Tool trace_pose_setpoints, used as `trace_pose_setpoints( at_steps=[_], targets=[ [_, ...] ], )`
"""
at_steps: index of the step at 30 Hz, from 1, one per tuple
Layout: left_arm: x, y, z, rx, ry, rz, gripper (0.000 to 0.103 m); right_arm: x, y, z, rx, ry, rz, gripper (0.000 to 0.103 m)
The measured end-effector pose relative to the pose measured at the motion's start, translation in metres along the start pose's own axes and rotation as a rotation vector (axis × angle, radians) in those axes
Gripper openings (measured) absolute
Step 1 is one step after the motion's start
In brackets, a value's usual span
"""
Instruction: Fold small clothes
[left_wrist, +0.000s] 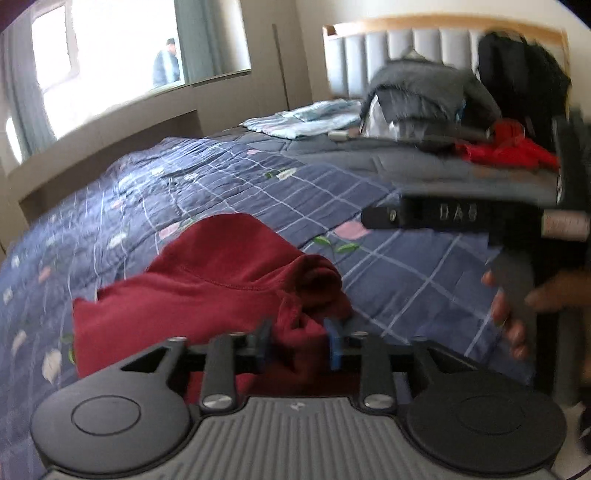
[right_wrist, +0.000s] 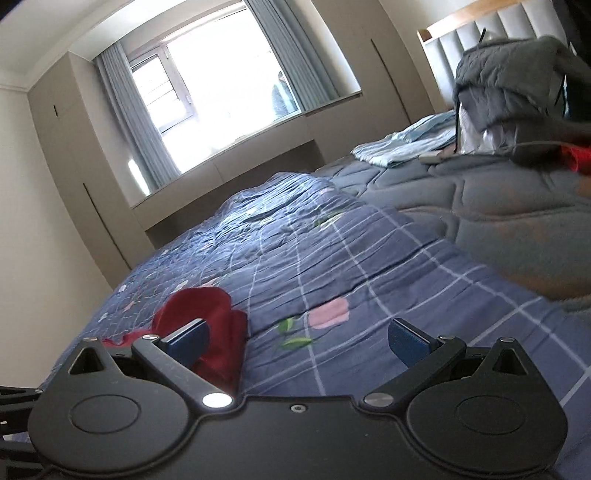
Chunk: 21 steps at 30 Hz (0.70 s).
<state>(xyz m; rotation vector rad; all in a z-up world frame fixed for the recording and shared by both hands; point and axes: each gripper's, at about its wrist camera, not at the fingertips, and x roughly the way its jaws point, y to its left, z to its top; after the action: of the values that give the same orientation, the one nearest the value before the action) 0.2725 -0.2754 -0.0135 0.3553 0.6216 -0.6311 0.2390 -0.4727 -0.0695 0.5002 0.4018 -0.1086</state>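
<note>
While the left tool (left_wrist: 299, 341) sits low over the bed (left_wrist: 388, 273), its two fingers stand partly apart with a fold of the dark red garment (left_wrist: 221, 280) between them; whether the pads press on the cloth cannot be told through the blur. That garment lies bunched on the blue checked quilt (left_wrist: 229, 184) near the bed's near edge, its folded end humped up just ahead of the tool. In the right wrist view the same red garment (right_wrist: 218, 325) shows to the left, partly behind the left finger of the right tool (right_wrist: 299, 343), whose jaws are spread wide with nothing between them but quilt. The left wrist view catches the right tool (left_wrist: 436, 214) from the side, blurred, with a hand (left_wrist: 513, 314) gripping its handle at the right edge. Toward the headboard (left_wrist: 417, 40) lie a light blue folded cloth (left_wrist: 310, 118), a grey padded jacket (left_wrist: 424, 96) and a bright red item (left_wrist: 509, 147), well apart from the garment.
</note>
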Motion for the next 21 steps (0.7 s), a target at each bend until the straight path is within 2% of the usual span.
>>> trace_pose_setpoints(
  at_steps=[1, 4, 8, 10, 13, 15, 17, 21],
  targets=[
    [-0.002, 0.006, 0.001, -0.024, -0.011, -0.011, 0.057, 0.005, 0.002, 0.0, 0.003, 0.006, 0.012, 0.103],
    [-0.021, 0.022, -0.001, -0.091, -0.052, -0.002, 0.078, 0.011, 0.007, -0.003, 0.01, 0.024, 0.06, 0.103],
    [-0.04, 0.046, -0.009, -0.222, -0.098, 0.073, 0.1, 0.02, 0.021, -0.008, -0.001, 0.054, 0.102, 0.102],
    [-0.046, 0.062, -0.015, -0.31, -0.114, 0.147, 0.103, 0.029, 0.027, -0.009, 0.008, 0.079, 0.134, 0.102],
    [-0.046, 0.086, -0.026, -0.43, -0.098, 0.251, 0.103, 0.046, 0.034, -0.011, 0.056, 0.109, 0.176, 0.102],
    [-0.044, 0.105, -0.034, -0.53, -0.063, 0.302, 0.103, 0.056, 0.036, -0.013, 0.103, 0.127, 0.201, 0.096],
    [-0.04, 0.119, -0.044, -0.612, -0.039, 0.321, 0.103, 0.058, 0.038, -0.016, 0.132, 0.127, 0.202, 0.091],
    [-0.034, 0.14, -0.066, -0.726, 0.012, 0.291, 0.103, 0.055, 0.044, -0.02, 0.118, 0.117, 0.188, 0.077]
  ],
)
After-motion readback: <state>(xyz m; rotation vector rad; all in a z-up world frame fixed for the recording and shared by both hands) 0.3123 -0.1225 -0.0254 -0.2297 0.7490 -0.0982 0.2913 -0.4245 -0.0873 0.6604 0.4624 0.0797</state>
